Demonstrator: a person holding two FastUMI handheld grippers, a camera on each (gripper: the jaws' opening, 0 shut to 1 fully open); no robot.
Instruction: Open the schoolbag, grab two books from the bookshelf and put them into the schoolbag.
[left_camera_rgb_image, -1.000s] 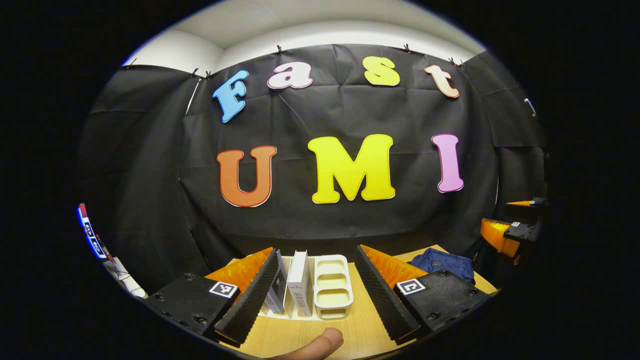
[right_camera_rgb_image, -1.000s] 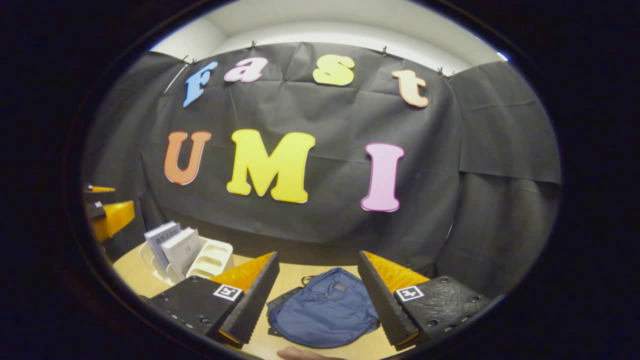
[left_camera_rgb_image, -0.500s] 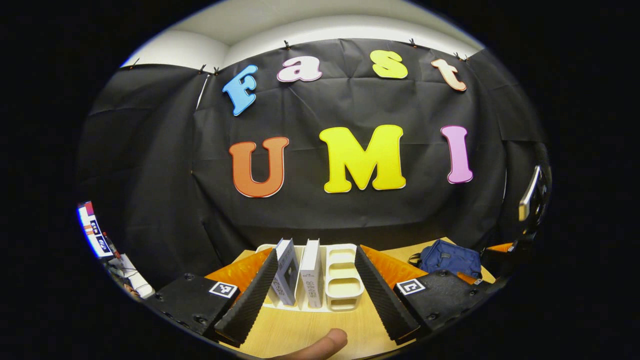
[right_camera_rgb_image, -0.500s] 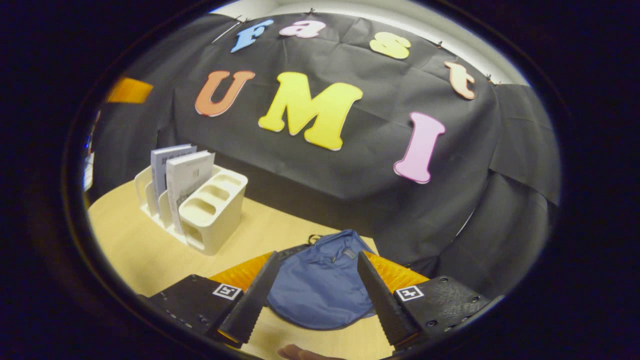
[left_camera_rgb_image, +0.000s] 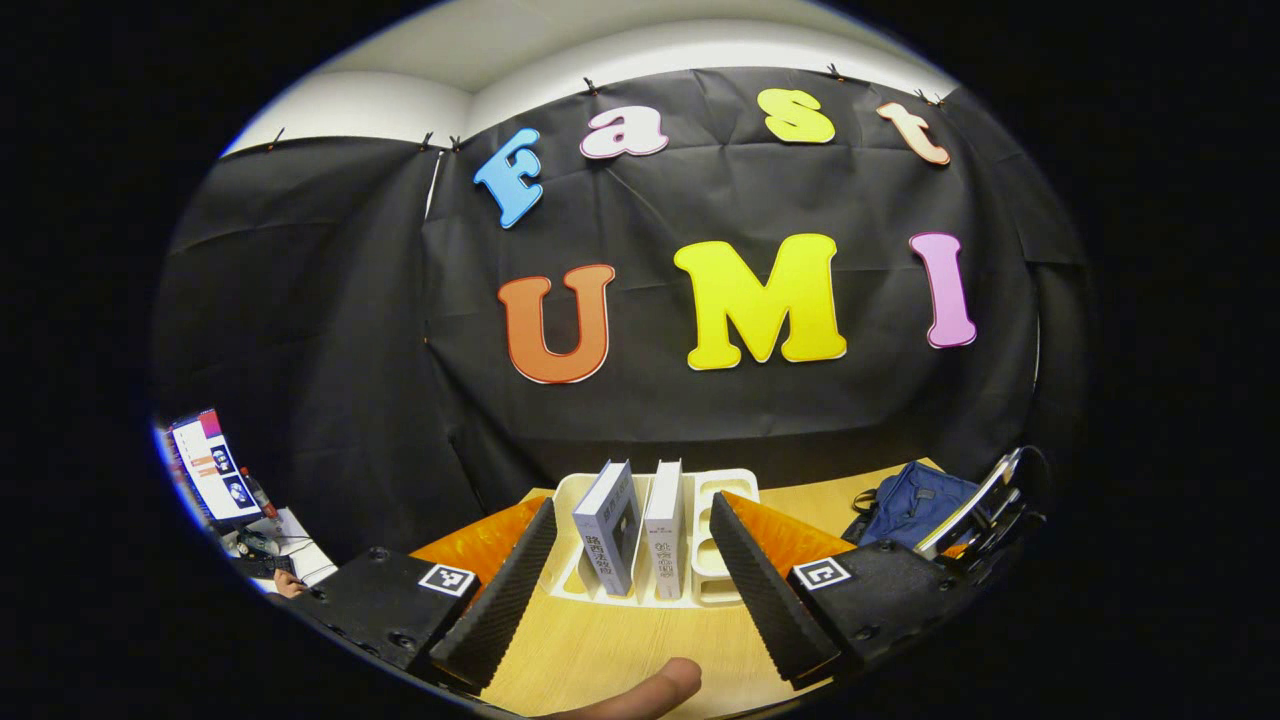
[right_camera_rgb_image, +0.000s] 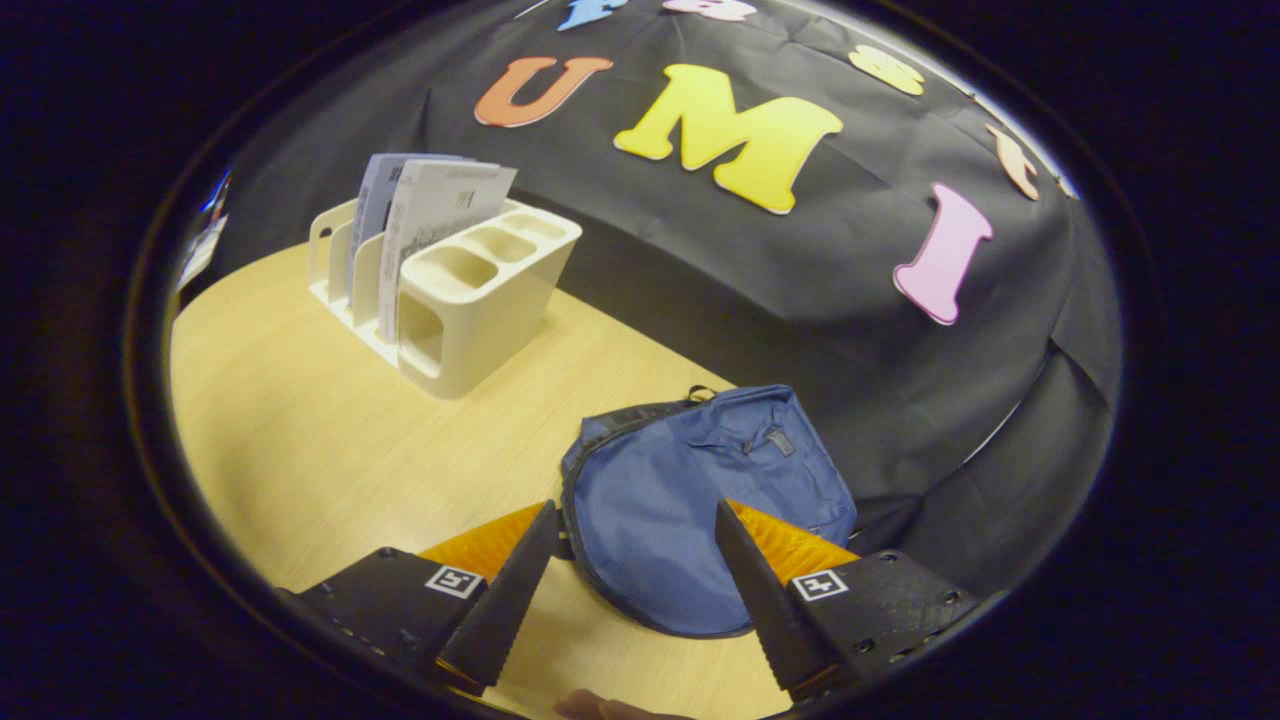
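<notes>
A blue schoolbag lies flat and zipped on the wooden table, straight ahead of my right gripper, which hangs open just above its near edge. A cream bookshelf holds two upright books at the table's far left. In the left gripper view the same bookshelf and its two books stand straight ahead of my open left gripper, a short way off. The schoolbag lies to the right there, partly behind the right gripper's body.
The black cloth wall runs close behind the table's far edge. A fingertip shows at the bottom of the left gripper view. A screen and small clutter stand off the table at far left.
My right gripper has tilted down and moved closer over the schoolbag. My left gripper has drifted nearer to the bookshelf and turned slightly left. Both stay open.
</notes>
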